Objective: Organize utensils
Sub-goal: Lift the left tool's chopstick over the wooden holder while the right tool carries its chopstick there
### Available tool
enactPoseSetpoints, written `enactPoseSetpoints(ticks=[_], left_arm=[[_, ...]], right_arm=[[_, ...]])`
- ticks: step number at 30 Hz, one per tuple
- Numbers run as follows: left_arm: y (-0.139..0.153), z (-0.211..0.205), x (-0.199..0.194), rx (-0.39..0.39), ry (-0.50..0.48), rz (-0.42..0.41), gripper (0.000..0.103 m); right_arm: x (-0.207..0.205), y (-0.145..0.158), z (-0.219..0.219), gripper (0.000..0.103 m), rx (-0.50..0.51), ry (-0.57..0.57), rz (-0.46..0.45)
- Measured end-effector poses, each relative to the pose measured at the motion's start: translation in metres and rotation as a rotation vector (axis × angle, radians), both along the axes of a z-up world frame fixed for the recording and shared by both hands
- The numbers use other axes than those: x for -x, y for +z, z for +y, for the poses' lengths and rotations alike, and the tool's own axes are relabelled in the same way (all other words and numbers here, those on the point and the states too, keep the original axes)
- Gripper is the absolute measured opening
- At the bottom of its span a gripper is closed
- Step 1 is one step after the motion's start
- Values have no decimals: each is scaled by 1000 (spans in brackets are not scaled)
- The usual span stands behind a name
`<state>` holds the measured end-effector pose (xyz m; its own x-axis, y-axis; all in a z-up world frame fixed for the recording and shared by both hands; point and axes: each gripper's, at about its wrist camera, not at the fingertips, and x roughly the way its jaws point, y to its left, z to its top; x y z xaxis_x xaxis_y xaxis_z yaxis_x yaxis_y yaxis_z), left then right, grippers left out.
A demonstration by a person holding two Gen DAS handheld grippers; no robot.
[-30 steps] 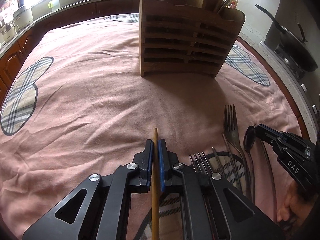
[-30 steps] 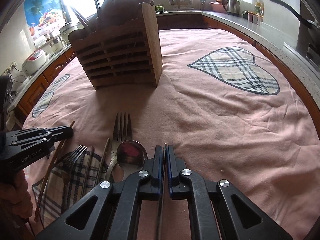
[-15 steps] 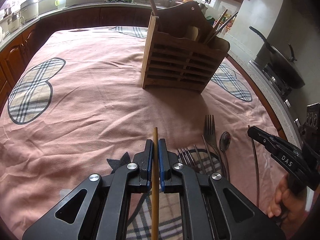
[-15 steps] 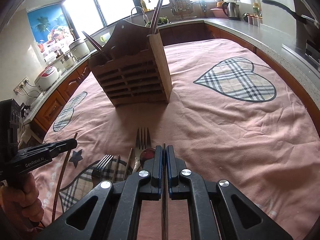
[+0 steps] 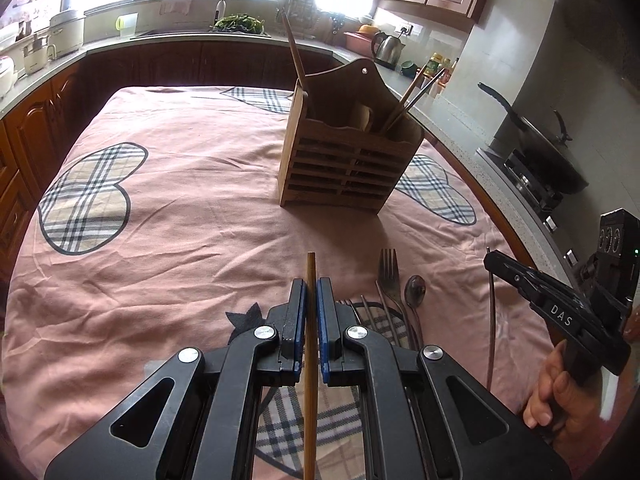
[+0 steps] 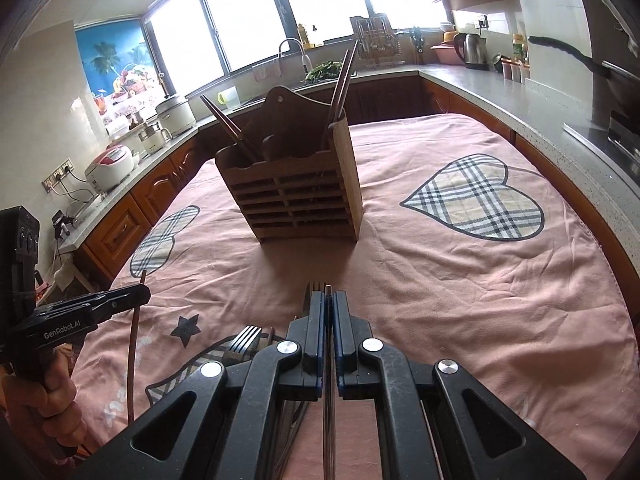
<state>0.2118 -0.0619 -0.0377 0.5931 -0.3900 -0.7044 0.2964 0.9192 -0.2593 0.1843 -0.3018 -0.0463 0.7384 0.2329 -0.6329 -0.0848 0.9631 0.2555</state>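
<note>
Utensils, loose lot: fork (image 5: 389, 276), spoon (image 5: 414, 290) and further forks lie side by side on the pink cloth (image 5: 192, 216) of the bench, near the front edge.

Wooden caddy (image 5: 348, 160): upright mid-bench, well apart from the loose lot; several chopsticks lean inside it.

Left tongs (image 5: 311, 292): clenched on a wooden chopstick (image 5: 310, 344), held clear of the cloth, tip pointing toward the caddy.

Right tongs (image 6: 329, 308): clenched on a thin metal chopstick (image 6: 329, 392), likewise raised.

Hazards, as judged:
- Each stick is thin, smooth and gripped part-way along its length; it may swivel or slide between the pads during the carry.
- A tilted stick may strike the caddy rim or the leaning chopsticks and miss its compartment.
- The caddy is light and stands on soft, wrinkled cloth; a sideways knock could tip it.
- Both tongs heading for one opening could collide.
</note>
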Motion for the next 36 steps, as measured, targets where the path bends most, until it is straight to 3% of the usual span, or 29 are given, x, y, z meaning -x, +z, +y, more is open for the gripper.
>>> enactPoseSetpoints(ticks=[23, 36], left_arm=[[52, 26, 40, 76, 30, -151, 5], [70, 34, 37, 116, 66, -212, 5]], right_arm=[[32, 55, -2, 4, -6, -3, -150], [32, 85, -6, 4, -17, -14, -240]])
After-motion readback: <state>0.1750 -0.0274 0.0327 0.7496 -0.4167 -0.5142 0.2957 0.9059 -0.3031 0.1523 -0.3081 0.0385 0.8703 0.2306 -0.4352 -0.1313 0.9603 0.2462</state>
